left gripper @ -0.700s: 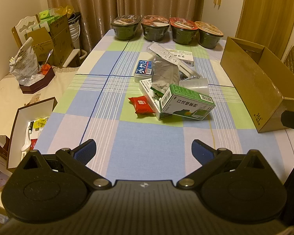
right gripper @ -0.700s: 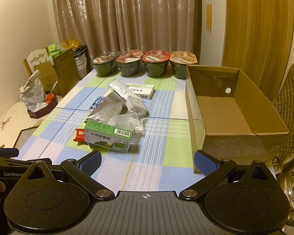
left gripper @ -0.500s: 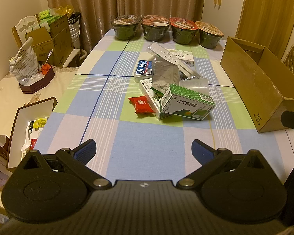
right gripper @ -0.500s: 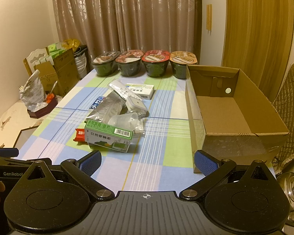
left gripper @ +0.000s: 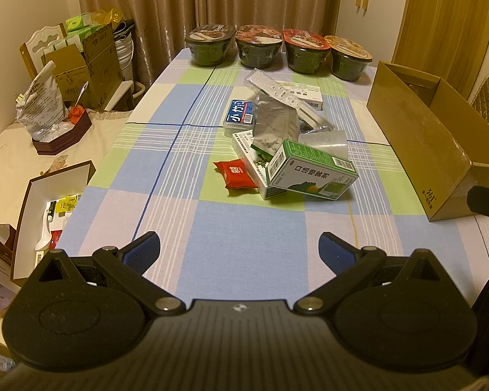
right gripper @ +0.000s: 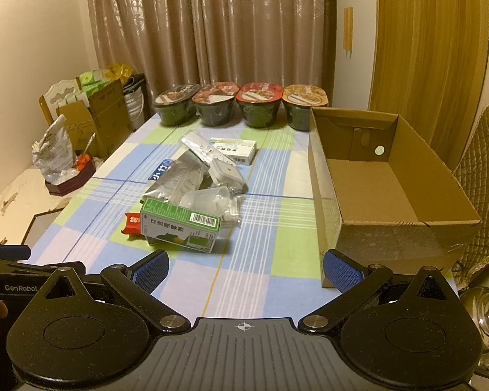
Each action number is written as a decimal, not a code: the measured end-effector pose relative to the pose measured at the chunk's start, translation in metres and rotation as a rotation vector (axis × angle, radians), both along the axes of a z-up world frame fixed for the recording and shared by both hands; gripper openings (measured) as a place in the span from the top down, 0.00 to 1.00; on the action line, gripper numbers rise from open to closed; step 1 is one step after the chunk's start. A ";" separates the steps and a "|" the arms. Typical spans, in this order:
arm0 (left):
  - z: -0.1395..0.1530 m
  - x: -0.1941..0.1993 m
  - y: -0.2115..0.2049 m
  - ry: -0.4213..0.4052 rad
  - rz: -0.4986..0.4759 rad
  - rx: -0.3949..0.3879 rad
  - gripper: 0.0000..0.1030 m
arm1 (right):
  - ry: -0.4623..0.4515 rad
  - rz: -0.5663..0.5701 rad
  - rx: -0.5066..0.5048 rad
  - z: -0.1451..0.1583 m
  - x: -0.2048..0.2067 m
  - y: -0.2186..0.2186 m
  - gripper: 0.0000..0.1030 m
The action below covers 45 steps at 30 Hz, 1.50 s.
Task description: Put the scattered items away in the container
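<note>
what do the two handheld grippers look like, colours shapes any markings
Both match: the left gripper and right gripper have a matte black speckled body with two round housings, angled black link arms on silver pivot bolts, a ribbed grey centre plate with a small crosshair mark, and blue ribbed finger pads. The left one's side reads "GenRobot". No cables or sleeves visible.

Home dining room: checked blue-green tablecloth on bench [right gripper: 251, 280], brown pleated curtains [right gripper: 212, 32], four sealed instant-noodle bowls [right gripper: 241, 104], quilted chair [right gripper: 482, 169].

left claw [left gripper: 239, 249] and right claw [right gripper: 246, 265] both spread wide, empty
</note>
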<state>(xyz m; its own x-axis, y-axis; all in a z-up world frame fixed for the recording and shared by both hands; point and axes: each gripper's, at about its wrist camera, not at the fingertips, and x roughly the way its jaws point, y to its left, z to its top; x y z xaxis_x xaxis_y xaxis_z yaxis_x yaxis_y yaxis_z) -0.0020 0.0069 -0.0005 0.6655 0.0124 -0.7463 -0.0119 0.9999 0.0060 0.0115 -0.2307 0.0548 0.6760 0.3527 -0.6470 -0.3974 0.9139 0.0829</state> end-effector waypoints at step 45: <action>0.014 0.021 0.030 -0.031 -0.053 -0.086 0.01 | -0.168 0.412 -0.217 -0.005 0.011 0.054 0.00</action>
<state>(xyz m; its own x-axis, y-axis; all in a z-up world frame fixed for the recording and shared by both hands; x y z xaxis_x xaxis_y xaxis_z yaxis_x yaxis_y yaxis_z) 0.0186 0.0373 0.0134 0.6866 -0.0867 -0.7219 0.0427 0.9960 -0.0790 0.0221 -0.1767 0.0496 0.6100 0.4818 -0.6291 -0.7207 0.6674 -0.1876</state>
